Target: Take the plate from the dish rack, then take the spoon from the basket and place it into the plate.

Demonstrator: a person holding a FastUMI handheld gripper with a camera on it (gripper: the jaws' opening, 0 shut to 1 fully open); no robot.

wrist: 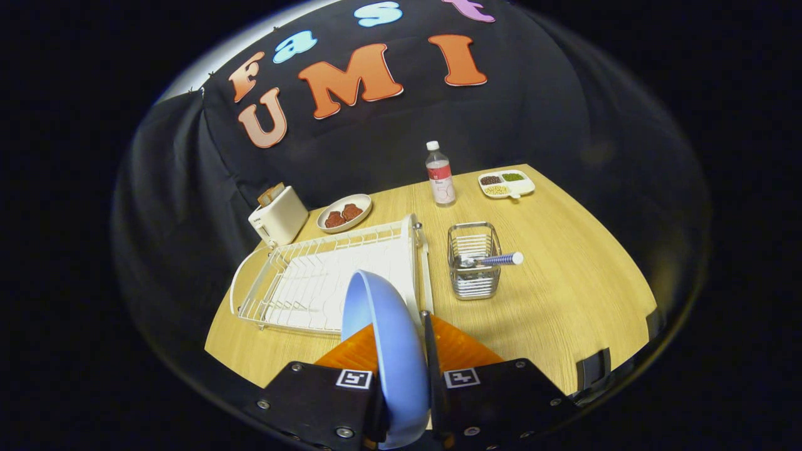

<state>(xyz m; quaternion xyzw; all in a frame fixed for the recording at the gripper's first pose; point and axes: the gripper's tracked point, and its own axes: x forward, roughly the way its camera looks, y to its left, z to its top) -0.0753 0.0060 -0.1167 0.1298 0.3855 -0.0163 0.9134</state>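
Plate (391, 351): blue, standing on its edge between the two fingers, out of the dish rack and up above the bench.
Jaws: closed tight on the plate, one finger pressing each side of the gripper (401, 376).
Why held so: thin edge fits between the fingers, likely the same way it stood in the rack.
Dish rack (326, 282): white wire, just beyond the plate, no dishes seen in it.
Basket (474, 260): shiny wire, just beside the rack.
Spoon (492, 260): inside the basket, leaning, striped handle poking out over the rim, easy to grab later.
Step now: plate likely needs a flat spot on the bench before the spoon.
Bench (564, 282): light wood, smooth, bare part near the basket.
Far things: toaster (279, 216), small dish of food (344, 213), bottle (440, 175), tray with three parts (506, 184).
Room: dark cloth wall behind the bench.
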